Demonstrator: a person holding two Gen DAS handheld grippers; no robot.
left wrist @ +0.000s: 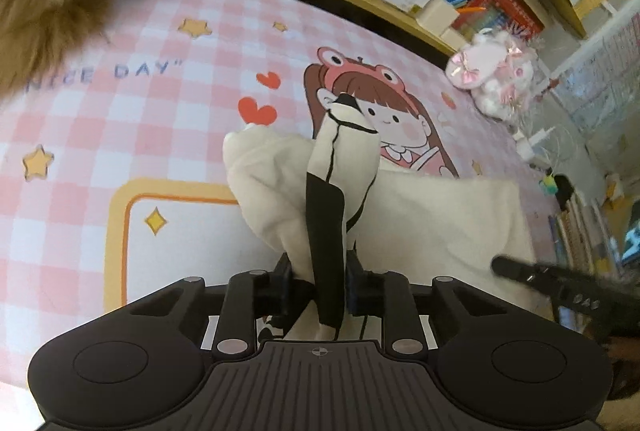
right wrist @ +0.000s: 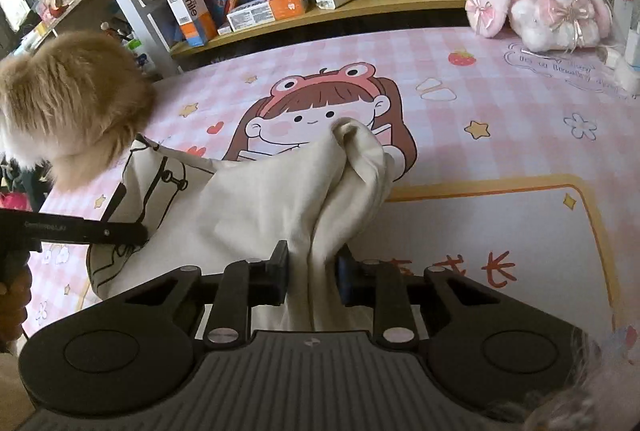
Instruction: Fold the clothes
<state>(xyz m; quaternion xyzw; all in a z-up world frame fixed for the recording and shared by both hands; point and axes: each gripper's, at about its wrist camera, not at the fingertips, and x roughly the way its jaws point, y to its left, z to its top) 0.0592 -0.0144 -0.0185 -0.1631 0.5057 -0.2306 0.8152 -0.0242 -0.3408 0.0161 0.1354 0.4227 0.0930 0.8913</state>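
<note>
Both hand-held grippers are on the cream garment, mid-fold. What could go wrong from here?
1. The left hand-held gripper pinches only a narrow bunched strip of the cream garment; it may slip out.
2. The right hand-held gripper holds a crumpled wad, so the fold could set in creased.
3. A fluffy brown thing, too blurred to identify, overlaps the garment's printed end and could catch or drag it.

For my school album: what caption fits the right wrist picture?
Right tool pinching bunched cream cloth above a pink checked cartoon mat.
</note>
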